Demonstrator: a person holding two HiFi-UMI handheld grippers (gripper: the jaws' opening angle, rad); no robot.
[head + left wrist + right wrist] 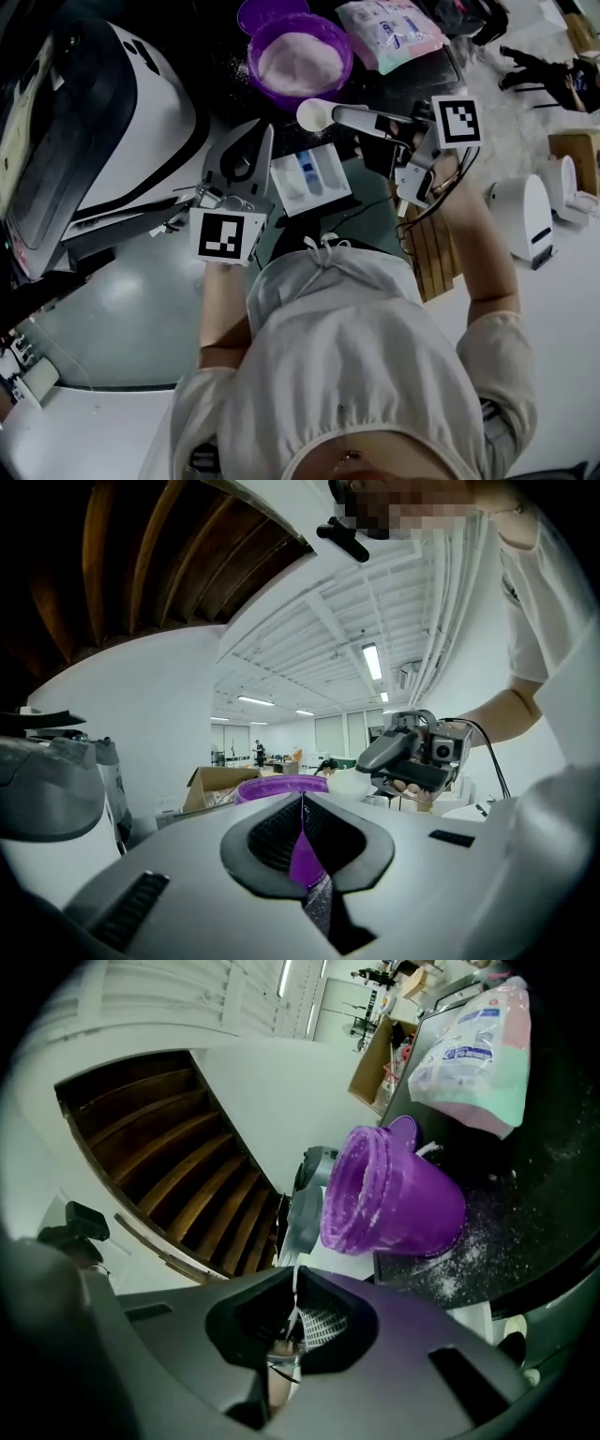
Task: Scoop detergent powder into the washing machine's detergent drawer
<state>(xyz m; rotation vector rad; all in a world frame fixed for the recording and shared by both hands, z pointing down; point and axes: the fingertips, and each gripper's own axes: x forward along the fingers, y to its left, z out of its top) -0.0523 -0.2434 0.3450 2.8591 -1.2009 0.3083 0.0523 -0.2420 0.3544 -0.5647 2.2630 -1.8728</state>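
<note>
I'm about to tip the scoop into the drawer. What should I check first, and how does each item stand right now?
1. Grip on scoop: ok. The right gripper has its jaws shut on the handle.
2. Detergent drawer open: ok, compartments showing.
3. Scoop over drawer: not ok. It shows between the purple bowl and the drawer.
4. Scoop loaded: cannot tell.
5. Left gripper clear of drawer: cannot tell. Its jaws are shut, close by the drawer's left edge.

The detergent drawer [287, 193] sits just right of the left gripper [257, 133]. Beyond both grippers, the powder bowl [259, 43] stands on the desk [220, 70], with the detergent pouch [389, 33] to its right. The right gripper [345, 115] has the scoop [315, 114] between drawer and bowl.
</note>
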